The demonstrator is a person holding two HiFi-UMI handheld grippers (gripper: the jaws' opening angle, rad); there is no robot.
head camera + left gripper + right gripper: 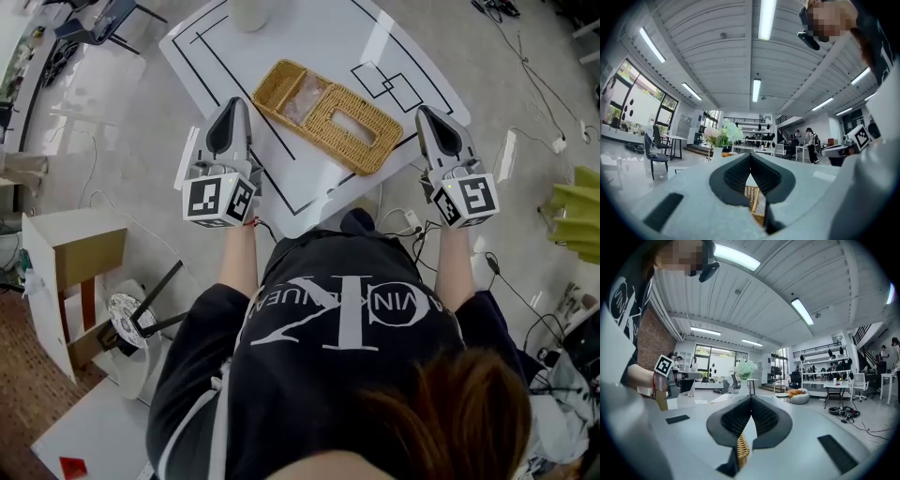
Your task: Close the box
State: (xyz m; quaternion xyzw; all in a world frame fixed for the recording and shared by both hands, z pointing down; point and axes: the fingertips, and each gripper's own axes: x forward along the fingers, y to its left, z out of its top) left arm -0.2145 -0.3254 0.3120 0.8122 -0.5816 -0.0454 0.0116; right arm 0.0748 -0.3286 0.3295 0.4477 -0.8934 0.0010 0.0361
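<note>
A rectangular wicker box point(323, 114) lies on the white table point(394, 37). It seems laid open in two halves, one with a slot in it. My left gripper point(234, 105) hovers just left of the box and my right gripper point(427, 114) just right of it, both apart from it. In the left gripper view the left gripper point(751, 154) has its jaws meeting at the tips with nothing between them, and a bit of wicker point(754, 199) shows below. The right gripper point(751, 398) is shut and empty too, with wicker point(740, 451) under its pads.
A white vase point(251, 11) with flowers point(723, 136) stands at the table's far edge. Black lines are marked on the tabletop. Cables point(544, 94) run over the floor at the right. A wooden unit point(75, 272) stands at the left, a chair point(98, 23) beyond it.
</note>
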